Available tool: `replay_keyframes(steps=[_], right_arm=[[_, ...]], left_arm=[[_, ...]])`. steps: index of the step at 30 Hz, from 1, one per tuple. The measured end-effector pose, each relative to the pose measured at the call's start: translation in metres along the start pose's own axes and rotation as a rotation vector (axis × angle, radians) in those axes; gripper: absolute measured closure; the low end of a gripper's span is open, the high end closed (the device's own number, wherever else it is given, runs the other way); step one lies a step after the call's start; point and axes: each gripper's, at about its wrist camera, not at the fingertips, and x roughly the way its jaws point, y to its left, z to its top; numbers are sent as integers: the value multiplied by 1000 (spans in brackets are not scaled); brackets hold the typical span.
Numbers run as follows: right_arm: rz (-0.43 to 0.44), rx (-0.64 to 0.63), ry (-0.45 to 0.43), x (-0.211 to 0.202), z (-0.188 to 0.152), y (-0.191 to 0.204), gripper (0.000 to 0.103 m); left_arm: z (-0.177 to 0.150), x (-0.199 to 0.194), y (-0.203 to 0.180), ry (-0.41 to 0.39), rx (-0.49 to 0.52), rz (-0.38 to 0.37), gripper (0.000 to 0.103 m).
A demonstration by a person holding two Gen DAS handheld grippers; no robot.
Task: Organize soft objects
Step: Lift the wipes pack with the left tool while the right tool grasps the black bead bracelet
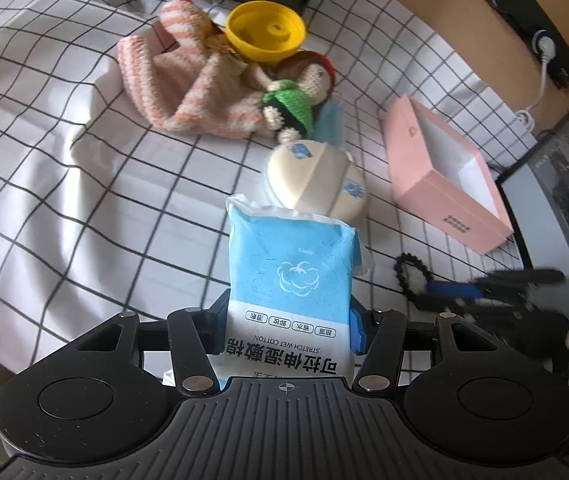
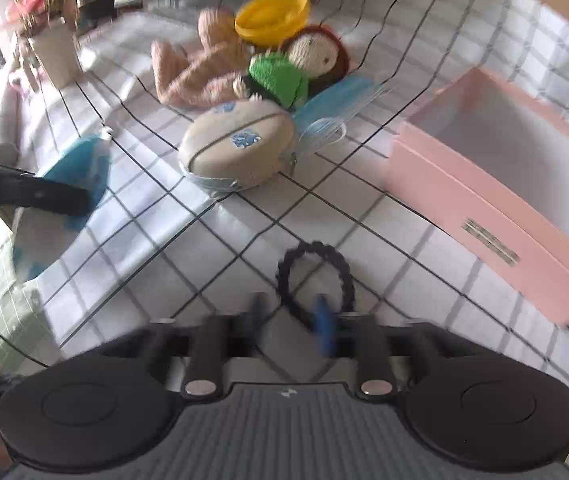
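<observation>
A checked bedsheet (image 1: 64, 152) carries a pink box (image 1: 436, 184), black hair tie (image 2: 316, 276), cream pouch (image 2: 236, 148) and striped knit (image 1: 176, 80).

My left claw (image 1: 284, 320) grips a blue-and-white plastic pack of wet cotton pads (image 1: 290, 280); a black braided hair tie (image 2: 316, 280) lies beside the pink box (image 2: 496, 184).

A white sheet with a black grid (image 1: 64, 128) covers the bed, wrinkled and daylit. Beyond it runs a tan wooden headboard (image 1: 424, 4) carrying a dark socket strip (image 1: 532, 28) with a white plug (image 1: 545, 47).
</observation>
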Motion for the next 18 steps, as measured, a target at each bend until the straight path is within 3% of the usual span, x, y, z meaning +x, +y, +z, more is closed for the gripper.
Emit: replay_keyframes(steps=[2,5,9,11,13,14,15,17,18], right_arm=[[-54,24,-79,-11,-12,-1,5],[-116,51,-152,-5,-16,-7,8],[-52,155,-137,17,-9,-23,33],[-43,126,-136,28,-8,-22,33],[-86,61,-146,33,-10,-11,34],[-103,23,-147,32,-12,-5,45],[-92,-5,-140,29,-12,0,69],[-101,-32,-104,18,-15,5,87],[-120,-39,-100,9,-20,6,87]], left_arm=[[-4,-1,-3,4,3,-12,45],[-8,6,-8,36,12,-11,45],[-10,13,-21,73,51,-8,45],[-10,14,-31,86,89,-7,45],[-9,14,-40,100,131,-3,45],[-8,15,-44,107,148,-1,45],[-7,15,-48,116,165,2,45],[-5,16,-56,132,205,5,45],[-3,16,-61,137,228,0,45]])
